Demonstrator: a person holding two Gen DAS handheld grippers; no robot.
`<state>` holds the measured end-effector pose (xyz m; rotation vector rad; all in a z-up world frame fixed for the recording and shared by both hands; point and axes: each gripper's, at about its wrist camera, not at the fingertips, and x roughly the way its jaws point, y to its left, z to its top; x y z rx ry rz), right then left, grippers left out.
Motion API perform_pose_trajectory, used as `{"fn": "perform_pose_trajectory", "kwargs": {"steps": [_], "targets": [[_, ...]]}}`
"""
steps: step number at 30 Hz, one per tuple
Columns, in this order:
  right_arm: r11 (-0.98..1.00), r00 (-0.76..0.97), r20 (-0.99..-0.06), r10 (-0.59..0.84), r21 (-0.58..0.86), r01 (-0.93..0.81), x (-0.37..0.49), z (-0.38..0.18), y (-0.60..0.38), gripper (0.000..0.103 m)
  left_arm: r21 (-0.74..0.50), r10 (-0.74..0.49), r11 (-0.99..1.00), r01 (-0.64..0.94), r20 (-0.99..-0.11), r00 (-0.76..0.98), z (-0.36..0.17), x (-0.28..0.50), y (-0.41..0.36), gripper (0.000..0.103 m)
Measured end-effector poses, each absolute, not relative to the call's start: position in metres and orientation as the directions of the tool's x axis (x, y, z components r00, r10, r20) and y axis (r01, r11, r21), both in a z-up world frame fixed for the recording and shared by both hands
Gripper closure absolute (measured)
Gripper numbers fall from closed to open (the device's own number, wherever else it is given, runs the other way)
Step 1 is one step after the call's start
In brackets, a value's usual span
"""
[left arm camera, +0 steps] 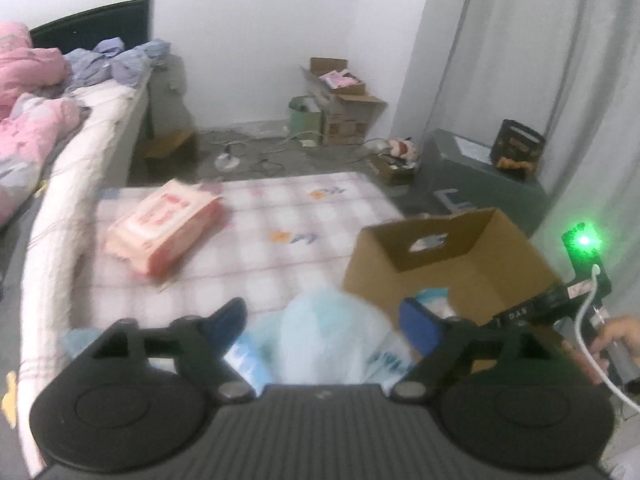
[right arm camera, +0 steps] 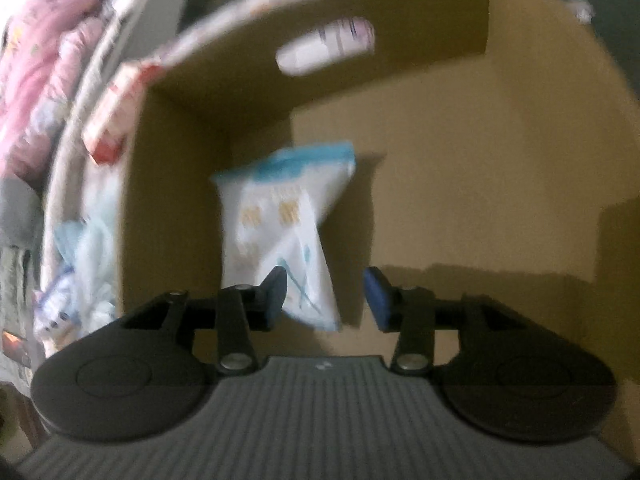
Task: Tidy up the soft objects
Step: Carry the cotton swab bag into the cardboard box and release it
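A brown cardboard box [left arm camera: 476,256] stands open on the checked mat [left arm camera: 280,216]; in the right wrist view its inside wall [right arm camera: 460,152] fills the frame. My right gripper [right arm camera: 326,294] is open above the box; a white and blue soft pack [right arm camera: 288,216] hangs between its fingers, touching the left pad [right arm camera: 276,290]. My left gripper [left arm camera: 332,320] is open around a pale blue plastic-wrapped soft pack [left arm camera: 324,336] beside the box. A pink soft pack [left arm camera: 164,224] lies on the mat at the left.
A bed [left arm camera: 60,168] with pink quilts [left arm camera: 28,96] runs along the left. Cardboard boxes [left arm camera: 344,96] and cables lie by the far wall. A grey case [left arm camera: 480,176] stands by the curtain at the right.
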<state>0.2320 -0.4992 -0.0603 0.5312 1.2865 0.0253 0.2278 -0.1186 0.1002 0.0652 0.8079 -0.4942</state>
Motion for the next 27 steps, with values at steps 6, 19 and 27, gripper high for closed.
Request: {"fn": "perform_pose_trajectory", "kwargs": {"steps": [6, 19, 27], "targets": [[0.858, 0.257, -0.905, 0.339, 0.409, 0.31, 0.247, -0.083, -0.483, 0.074, -0.155, -0.388, 0.897, 0.413, -0.723, 0.572, 0.086, 0.21, -0.087, 0.013], [0.96, 0.333, -0.926, 0.18, 0.239, 0.146, 0.274, -0.051, -0.448, 0.075, -0.216, -0.406, 0.9, 0.38, -0.734, 0.545, 0.05, 0.188, -0.041, 0.012], [0.984, 0.383, -0.917, 0.109, 0.154, 0.088, 0.264, -0.026, -0.436, 0.071, -0.191, -0.383, 0.911, 0.364, -0.717, 0.582, 0.047, 0.176, -0.023, 0.011]]}}
